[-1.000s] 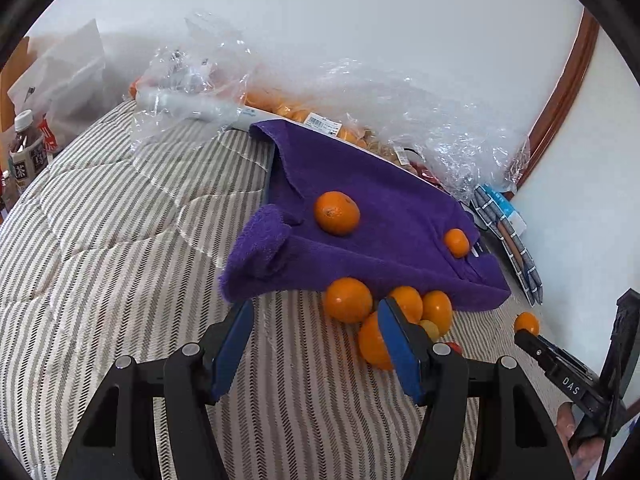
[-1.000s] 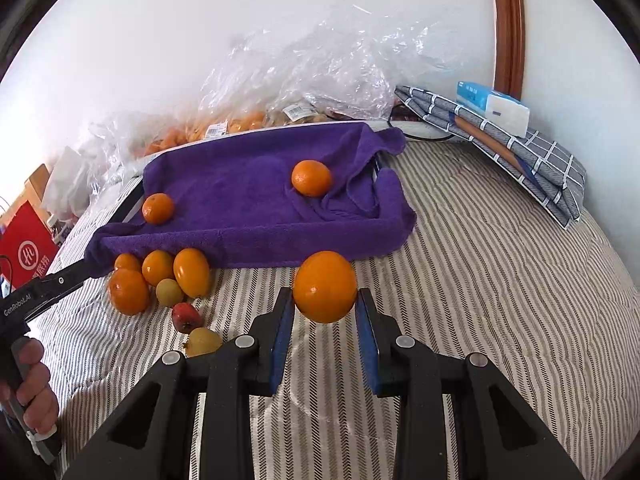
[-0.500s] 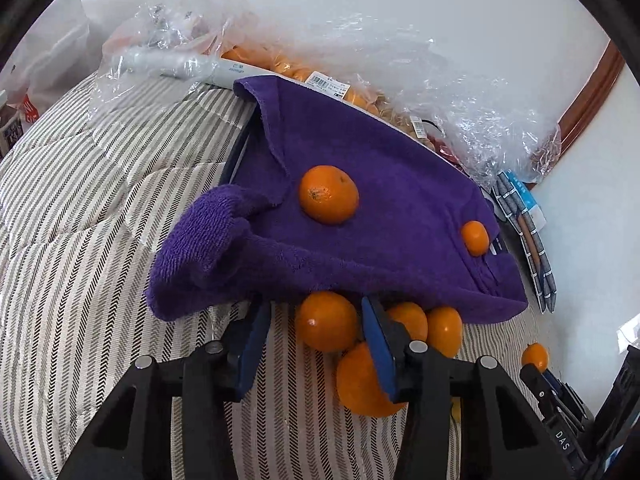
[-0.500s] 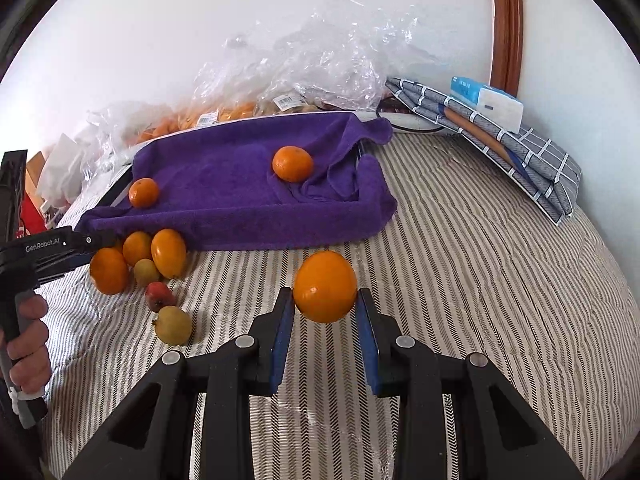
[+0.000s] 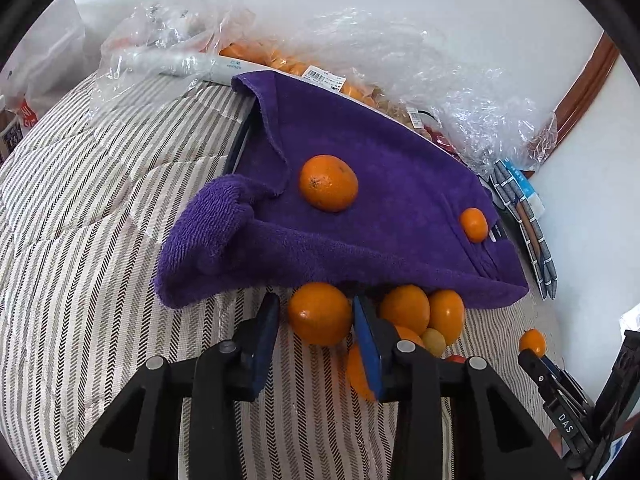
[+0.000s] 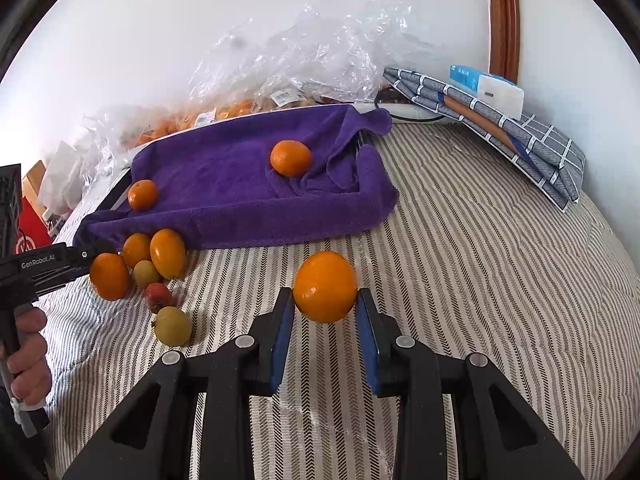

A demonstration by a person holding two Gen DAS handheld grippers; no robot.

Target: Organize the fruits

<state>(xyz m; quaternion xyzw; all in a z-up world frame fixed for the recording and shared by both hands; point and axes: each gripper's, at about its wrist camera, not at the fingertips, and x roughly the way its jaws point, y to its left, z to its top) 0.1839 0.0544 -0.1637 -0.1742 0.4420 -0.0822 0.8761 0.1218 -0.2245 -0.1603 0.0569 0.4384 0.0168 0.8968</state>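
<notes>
Your left gripper [image 5: 316, 316] had just been closing its jaws around an orange [image 5: 320, 314]; your right gripper [image 6: 325, 316] held another orange [image 6: 325, 286]. Crowded neighbouring fruit [image 5: 424, 314] could roll away.

A striped quilt [image 6: 480, 264] covers the bed. Crumpled clear plastic wrap [image 6: 312, 52] is heaped along the white wall [image 6: 160, 20]. At the far right corner lies a folded grey checked cloth [image 6: 520, 136], with a blue-and-white box [image 6: 486, 88] on top, just beside a curved wooden frame [image 6: 502, 16]. At the left edge, a red bag [image 6: 30, 232] stands off the bed. In the left view, a white tube [image 5: 180, 65] lies inside the wrap near the wall.
</notes>
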